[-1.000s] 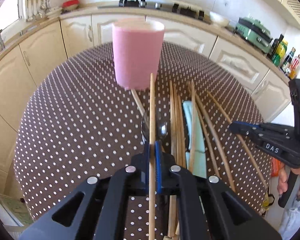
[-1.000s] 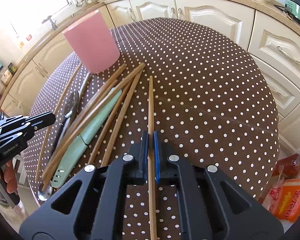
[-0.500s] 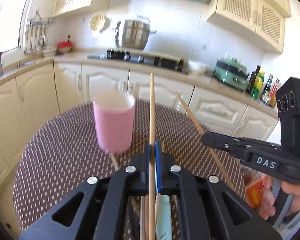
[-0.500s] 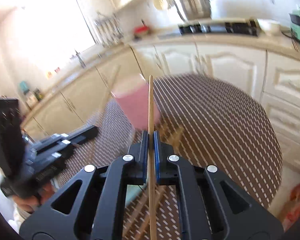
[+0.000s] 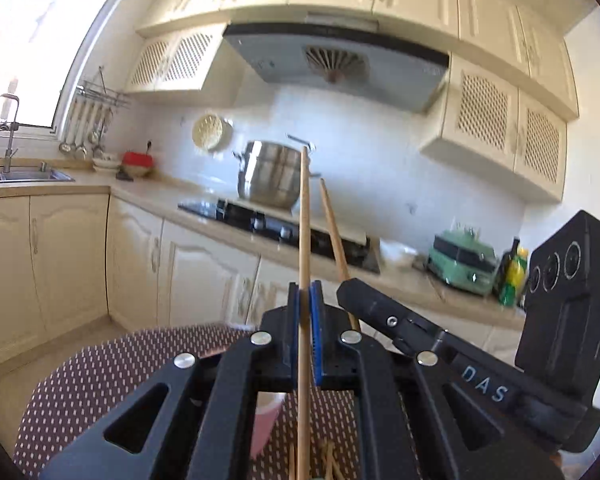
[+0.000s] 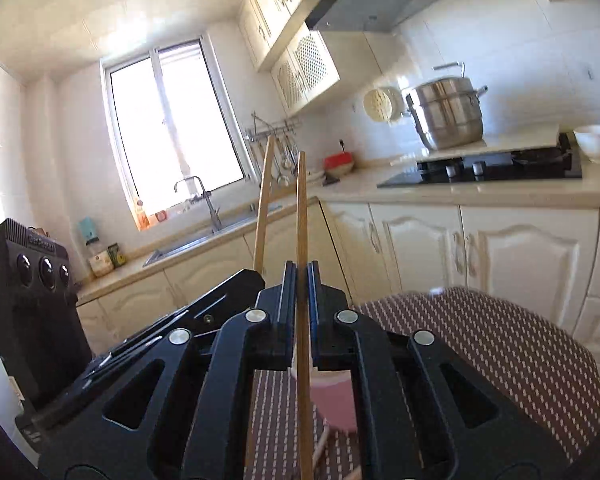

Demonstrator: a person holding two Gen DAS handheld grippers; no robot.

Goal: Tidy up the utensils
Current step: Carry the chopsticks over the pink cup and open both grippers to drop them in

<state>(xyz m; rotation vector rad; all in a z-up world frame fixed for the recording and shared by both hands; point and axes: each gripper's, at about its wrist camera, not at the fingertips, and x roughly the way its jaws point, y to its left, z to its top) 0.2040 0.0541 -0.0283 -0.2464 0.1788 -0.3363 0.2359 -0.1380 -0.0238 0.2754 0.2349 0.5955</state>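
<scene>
My left gripper [image 5: 305,304] is shut on a wooden chopstick [image 5: 304,216] that points forward, raised above the table. Close on its right, my right gripper [image 5: 350,296] holds a second chopstick [image 5: 332,220]. In the right wrist view the right gripper [image 6: 302,280] is shut on its chopstick [image 6: 301,208], with the left gripper [image 6: 252,280] and its chopstick [image 6: 264,200] just to the left. The pink cup [image 6: 336,404] stands on the dotted table [image 6: 500,340] below both grippers, mostly hidden by them, and shows as a pink patch [image 5: 264,428] in the left wrist view. More chopsticks [image 5: 328,460] lie on the table underneath.
Cream kitchen cabinets [image 6: 520,248] and a counter run behind the table. On the counter are a black hob [image 5: 276,220], a steel pot [image 5: 272,176], a white bowl [image 6: 594,142] and a green appliance [image 5: 460,260]. A sink with a tap [image 6: 204,204] sits under the window.
Both grippers have risen off the table and tilted up from pointing down to nearly level, each carrying its chopstick. The cup has slipped from mid-view to beneath the grippers.
</scene>
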